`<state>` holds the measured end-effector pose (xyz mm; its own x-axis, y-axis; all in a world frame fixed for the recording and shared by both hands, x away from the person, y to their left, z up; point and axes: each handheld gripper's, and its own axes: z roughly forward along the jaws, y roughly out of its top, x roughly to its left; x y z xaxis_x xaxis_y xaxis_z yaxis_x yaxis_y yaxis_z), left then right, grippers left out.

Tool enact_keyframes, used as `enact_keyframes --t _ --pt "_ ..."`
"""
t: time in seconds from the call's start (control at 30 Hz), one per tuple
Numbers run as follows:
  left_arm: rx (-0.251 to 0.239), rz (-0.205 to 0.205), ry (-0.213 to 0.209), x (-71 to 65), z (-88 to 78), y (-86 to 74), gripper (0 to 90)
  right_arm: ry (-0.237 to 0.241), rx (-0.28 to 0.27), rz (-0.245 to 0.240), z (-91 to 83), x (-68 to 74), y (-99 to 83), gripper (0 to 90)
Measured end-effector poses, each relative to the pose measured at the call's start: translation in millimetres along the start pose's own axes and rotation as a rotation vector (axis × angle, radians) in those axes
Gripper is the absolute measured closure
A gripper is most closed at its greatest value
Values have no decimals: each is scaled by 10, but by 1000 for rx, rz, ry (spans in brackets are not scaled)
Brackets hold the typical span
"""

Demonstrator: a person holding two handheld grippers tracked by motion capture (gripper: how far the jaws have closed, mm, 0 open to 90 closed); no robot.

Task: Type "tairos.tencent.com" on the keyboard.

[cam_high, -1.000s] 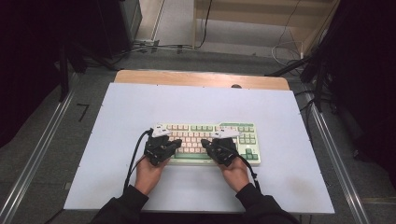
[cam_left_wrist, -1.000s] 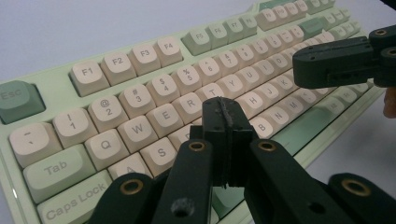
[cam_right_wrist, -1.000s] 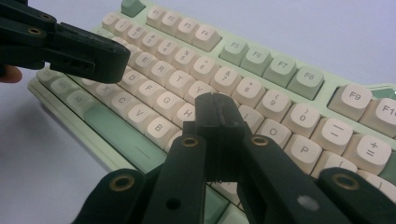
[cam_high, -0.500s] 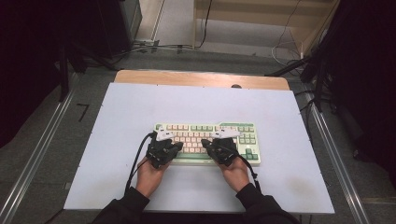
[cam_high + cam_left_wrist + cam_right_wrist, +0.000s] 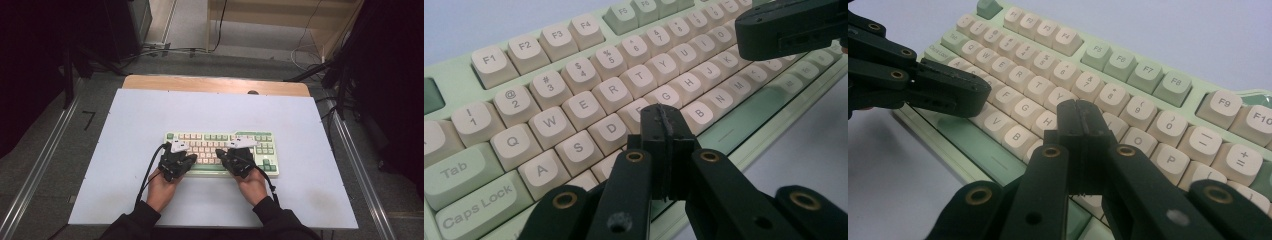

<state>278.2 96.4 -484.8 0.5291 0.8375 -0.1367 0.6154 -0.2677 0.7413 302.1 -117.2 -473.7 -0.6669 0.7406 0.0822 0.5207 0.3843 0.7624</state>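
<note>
Item one: keyboard (image 5: 222,152), green case with cream keys, lying mid-table on the white mat (image 5: 125,130). I hold the left gripper (image 5: 666,120) over the D–F keys, jaws pressed together with nothing between them. Right gripper (image 5: 1082,117) likewise closed and empty, above the H–J keys.

Keys (image 5: 659,150) beneath jaws, probably hidden.

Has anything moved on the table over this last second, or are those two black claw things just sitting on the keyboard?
Almost nothing has changed. The left gripper may have crept slightly along the keyboard; it is hard to tell. The right gripper stayed put. Both keep their jaws shut with nothing between them, tips poised over the letter keys. The keyboard has not shifted on the table.
</note>
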Motion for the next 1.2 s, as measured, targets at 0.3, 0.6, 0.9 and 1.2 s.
enact_keyframes --t 0.3,0.6,0.9,1.2 --pt "6 4 4 7 12 -5 900 0 0 0 1 4 -1 873" --pt "-8 -2 -5 0 3 4 900 0 -2 0 -2 3 -1 873" --pt "-56 -27 -1 41 -57 29 900 0 1 -3 2 8 -3 873" --pt "-81 -48 26 98 -65 49 900 2 5 -7 10 16 -7 873"
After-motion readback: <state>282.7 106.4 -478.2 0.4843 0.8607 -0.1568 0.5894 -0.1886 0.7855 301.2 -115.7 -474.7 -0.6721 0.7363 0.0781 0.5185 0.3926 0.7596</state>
